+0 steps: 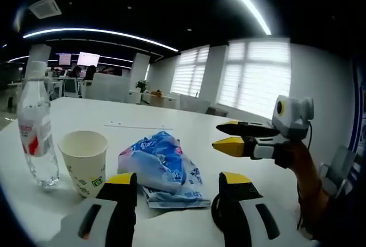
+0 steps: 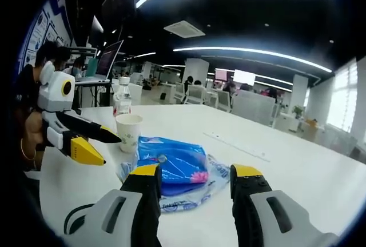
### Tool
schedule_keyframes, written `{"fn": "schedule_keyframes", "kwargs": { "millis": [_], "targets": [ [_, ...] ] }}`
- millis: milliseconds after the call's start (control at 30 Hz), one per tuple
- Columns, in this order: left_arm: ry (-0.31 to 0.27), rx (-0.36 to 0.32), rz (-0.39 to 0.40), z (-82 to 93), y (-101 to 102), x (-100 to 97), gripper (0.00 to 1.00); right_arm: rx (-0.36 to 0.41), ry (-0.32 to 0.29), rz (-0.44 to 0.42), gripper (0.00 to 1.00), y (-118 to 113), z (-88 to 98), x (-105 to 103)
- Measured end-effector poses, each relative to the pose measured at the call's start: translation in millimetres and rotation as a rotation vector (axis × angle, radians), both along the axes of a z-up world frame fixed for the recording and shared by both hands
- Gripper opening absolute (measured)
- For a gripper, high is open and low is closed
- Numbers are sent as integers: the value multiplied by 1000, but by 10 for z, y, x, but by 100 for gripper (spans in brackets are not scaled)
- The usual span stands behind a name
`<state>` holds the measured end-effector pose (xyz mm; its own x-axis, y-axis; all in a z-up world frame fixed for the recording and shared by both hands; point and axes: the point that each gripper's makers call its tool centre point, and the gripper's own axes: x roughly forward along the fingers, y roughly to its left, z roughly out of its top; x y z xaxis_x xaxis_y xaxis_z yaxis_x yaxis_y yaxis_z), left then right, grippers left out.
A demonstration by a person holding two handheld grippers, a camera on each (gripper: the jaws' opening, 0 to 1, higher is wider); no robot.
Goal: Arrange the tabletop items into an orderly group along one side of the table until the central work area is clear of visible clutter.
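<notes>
- Behind your work sits an open office: ceiling light strips, blinds on the windows, distant desks with monitors. Your surface is a broad white table [image 1: 189,127].
- Left gripper view: your left gripper [image 1: 177,187] hangs low over the table, its yellow-tipped black jaws spread apart with nothing between them.
- Just beyond the jaws lies one crumpled blue-and-white plastic packet [image 1: 163,167], flat on the tabletop.
- Left of the packet stands one pale paper cup with green print [image 1: 84,161], upright; you cannot see what is inside it from this angle.
- Just left of the cup stands one clear plastic water bottle with a red-and-white label [image 1: 37,135], upright and capped; whether it holds any water is hard to tell.
- Your right gripper [image 1: 231,137] enters from the right, above the table, jaws parted and holding nothing.
- Right gripper view: its own jaws stand wide apart, empty, with the blue packet [image 2: 171,164] just ahead of them.
- Beyond the packet stand the cup [image 2: 128,131] and, behind it, the bottle [image 2: 122,101].
- Your left gripper [image 2: 100,150] shows at the left, jaws apart, near the cup.
</notes>
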<state>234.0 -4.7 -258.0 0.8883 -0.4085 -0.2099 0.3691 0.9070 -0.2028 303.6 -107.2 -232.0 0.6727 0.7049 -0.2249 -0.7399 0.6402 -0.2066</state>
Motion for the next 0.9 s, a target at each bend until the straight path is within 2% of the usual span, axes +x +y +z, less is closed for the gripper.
{"fn": "schedule_keyframes", "kwargs": {
  "millis": [333,767,900],
  "targets": [
    [28,18,7,-28,6,47,56,-33,52,18,45,31,-86,40],
    [55,-8,24,-42,6,125,55,-86,102,25,45,51,-205,115],
    [53,-8,26,-53,9,141,50,-92,120,27,45,63,-252,140]
  ]
}}
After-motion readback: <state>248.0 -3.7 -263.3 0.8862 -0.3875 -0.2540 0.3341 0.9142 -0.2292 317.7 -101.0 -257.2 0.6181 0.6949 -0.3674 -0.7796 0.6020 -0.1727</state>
